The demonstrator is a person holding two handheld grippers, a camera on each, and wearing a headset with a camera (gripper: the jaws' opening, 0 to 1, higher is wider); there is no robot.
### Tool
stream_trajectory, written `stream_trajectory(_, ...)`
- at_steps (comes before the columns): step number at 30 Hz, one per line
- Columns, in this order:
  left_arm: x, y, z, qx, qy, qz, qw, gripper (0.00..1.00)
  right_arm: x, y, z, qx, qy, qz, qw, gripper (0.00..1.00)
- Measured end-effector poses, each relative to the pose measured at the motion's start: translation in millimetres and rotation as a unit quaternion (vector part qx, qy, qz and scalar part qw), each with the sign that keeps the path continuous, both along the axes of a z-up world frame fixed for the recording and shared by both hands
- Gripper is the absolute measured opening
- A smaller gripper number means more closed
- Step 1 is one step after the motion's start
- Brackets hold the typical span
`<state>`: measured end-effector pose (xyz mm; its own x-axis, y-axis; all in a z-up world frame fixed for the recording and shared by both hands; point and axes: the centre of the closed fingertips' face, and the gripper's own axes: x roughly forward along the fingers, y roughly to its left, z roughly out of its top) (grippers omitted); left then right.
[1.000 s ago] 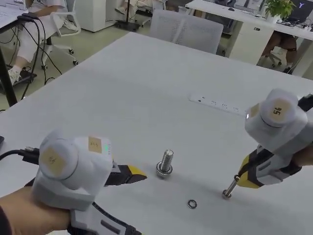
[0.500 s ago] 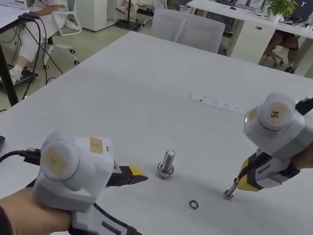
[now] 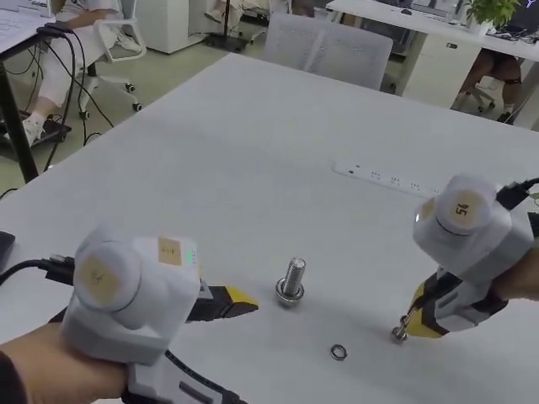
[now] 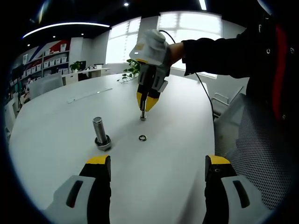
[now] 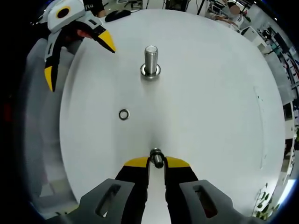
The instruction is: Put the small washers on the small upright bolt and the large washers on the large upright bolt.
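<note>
- The left gripper hovers over the white table, at 9 o'clock from the large silver threaded bolt. Its yellow-tipped jaws are spread wide and they hold nothing.
- The large silver threaded bolt stands upright on the table, apart from both grippers. It has a wider silver ring around its foot; I cannot tell if this ring is a washer or the bolt's own head.
- The right gripper is at 4 o'clock from the large silver threaded bolt. Its jaws are closed almost fully on the upper end of the small silver bolt, with only the shaft between them.
- The small silver bolt has its lower end on the table, and in the head view it leans a little.
- One small silver ring washer lies flat on the table at 5 o'clock from the large silver threaded bolt. It is near the small silver bolt and touches neither bolt.
- A white power strip lies at 1 o'clock from the large silver threaded bolt, well apart.
</note>
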<state>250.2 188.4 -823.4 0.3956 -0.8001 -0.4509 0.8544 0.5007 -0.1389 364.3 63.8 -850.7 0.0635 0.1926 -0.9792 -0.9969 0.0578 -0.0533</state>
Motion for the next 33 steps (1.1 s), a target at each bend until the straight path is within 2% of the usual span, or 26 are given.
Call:
stream_trajectory(6,0.1,0.0,-0.9,0.001,0.001,0.001,1.0000,0.82,-0.2,-0.7,-9.3,-0.002,0.006,-0.002,1.0000,0.13)
stream_trajectory(33,1.9,1.2,-1.6,0.001,0.002,0.005,1.0000,0.82,-3.0,2.5,-18.9,0.001,0.012,-0.001,0.9999,0.15)
